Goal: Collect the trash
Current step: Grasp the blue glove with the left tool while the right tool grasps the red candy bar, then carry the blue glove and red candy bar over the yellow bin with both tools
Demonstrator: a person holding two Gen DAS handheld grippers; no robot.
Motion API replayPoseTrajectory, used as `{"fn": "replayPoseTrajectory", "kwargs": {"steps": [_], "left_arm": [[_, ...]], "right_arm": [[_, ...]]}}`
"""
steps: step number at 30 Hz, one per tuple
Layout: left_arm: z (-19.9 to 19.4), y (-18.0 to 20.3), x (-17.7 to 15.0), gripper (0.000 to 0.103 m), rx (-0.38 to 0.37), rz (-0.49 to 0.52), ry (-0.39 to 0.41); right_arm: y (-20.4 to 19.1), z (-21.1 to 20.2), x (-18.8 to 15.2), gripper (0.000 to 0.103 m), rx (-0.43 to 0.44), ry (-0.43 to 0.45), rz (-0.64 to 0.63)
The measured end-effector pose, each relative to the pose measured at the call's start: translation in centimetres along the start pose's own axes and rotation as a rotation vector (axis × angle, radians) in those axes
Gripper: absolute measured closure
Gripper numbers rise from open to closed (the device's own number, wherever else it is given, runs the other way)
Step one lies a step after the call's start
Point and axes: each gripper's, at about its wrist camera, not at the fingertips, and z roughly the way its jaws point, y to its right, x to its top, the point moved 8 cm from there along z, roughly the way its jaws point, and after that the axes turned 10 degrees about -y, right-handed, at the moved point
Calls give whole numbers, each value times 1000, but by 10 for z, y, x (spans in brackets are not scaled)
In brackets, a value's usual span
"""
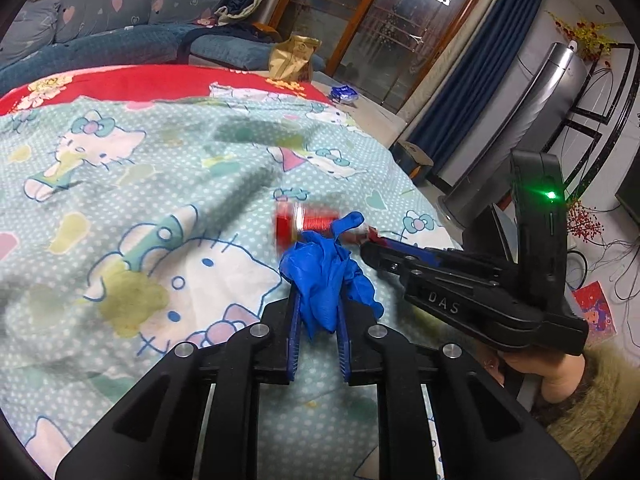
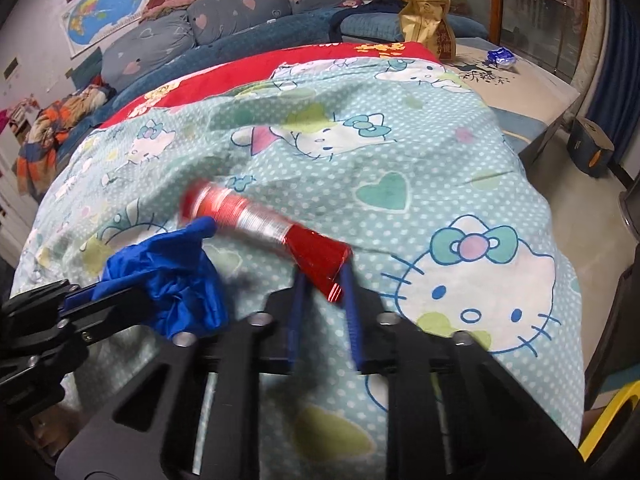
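Note:
A crumpled blue glove [image 1: 326, 280] sits pinched between the blue fingers of my left gripper [image 1: 318, 300], just above the cat-print cover [image 1: 140, 200]. Beside it a long red and clear plastic wrapper [image 1: 308, 224] is blurred, its near end in my right gripper [image 1: 370, 242], which comes in from the right. In the right wrist view my right gripper [image 2: 323, 276] is shut on the wrapper's [image 2: 280, 232] flat red end. At the left edge my left gripper [image 2: 104, 292] holds the blue glove [image 2: 168, 280].
A gold bag [image 2: 430, 24] stands at the far end of the cover [image 2: 400, 152], with a small blue wrapper [image 2: 500, 57] on the beige surface beside it. A sofa [image 1: 120, 20] runs along the back. A silver tower unit [image 1: 532, 120] and a box [image 1: 414, 160] stand on the floor at right.

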Motion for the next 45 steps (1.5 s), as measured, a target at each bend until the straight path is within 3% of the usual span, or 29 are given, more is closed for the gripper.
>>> {"fn": "replayPoseTrajectory", "kwargs": {"steps": [8,21,45], "left_arm": [[-20,23,3,88,-27,41,40],[-32,86,-1,88,-83,173,66],[-10,210,-36,89,-213,392,6]], "right_arm": [[14,-37,-12,99,-5,84,71],[82,-103,-58,101,-95,184,289],[180,-171,-159,102,-237,232,500]]}}
